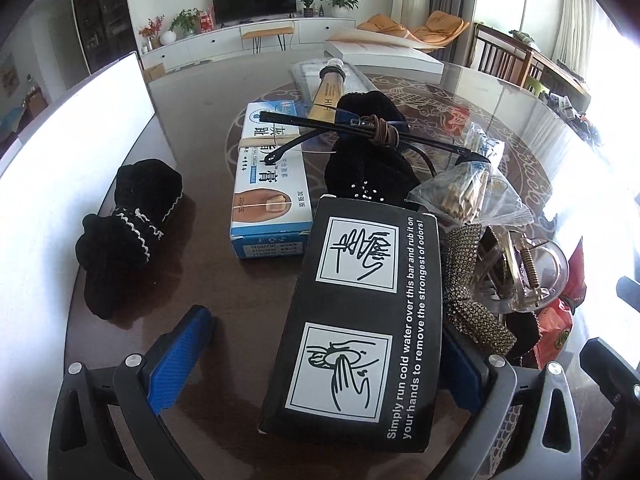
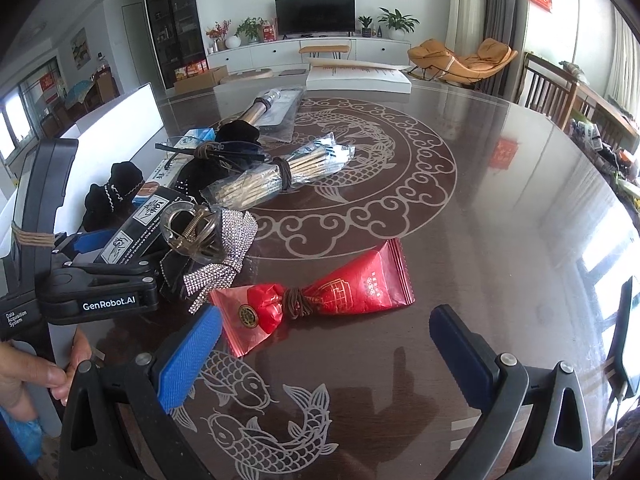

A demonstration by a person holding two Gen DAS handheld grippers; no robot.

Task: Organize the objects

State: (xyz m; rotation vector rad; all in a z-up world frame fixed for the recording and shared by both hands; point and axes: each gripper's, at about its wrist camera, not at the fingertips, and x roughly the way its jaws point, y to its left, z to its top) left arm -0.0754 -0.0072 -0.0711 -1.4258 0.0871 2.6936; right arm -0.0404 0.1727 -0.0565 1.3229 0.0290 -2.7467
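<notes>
Dark glass-topped round bench (image 2: 500, 184) with fish pattern carries the clutter. Black rectangular cardboard box (image 1: 356, 320) lies between the left tool's (image 1: 320, 364) wide-spread jaws, unpressed; likely light, stiff, best gripped across long sides. Red crinkly foil packet (image 2: 320, 300), cord-tied, lies just ahead of the right tool (image 2: 324, 356), also wide, empty; probably soft, slippery

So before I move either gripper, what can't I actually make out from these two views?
- Black box: right pad contact hidden behind its edge, left wrist view.
- Red packets: print too small, right wrist view.
- Black pouch: contents unseen under glasses.
- White bin: interior cut off.
</notes>
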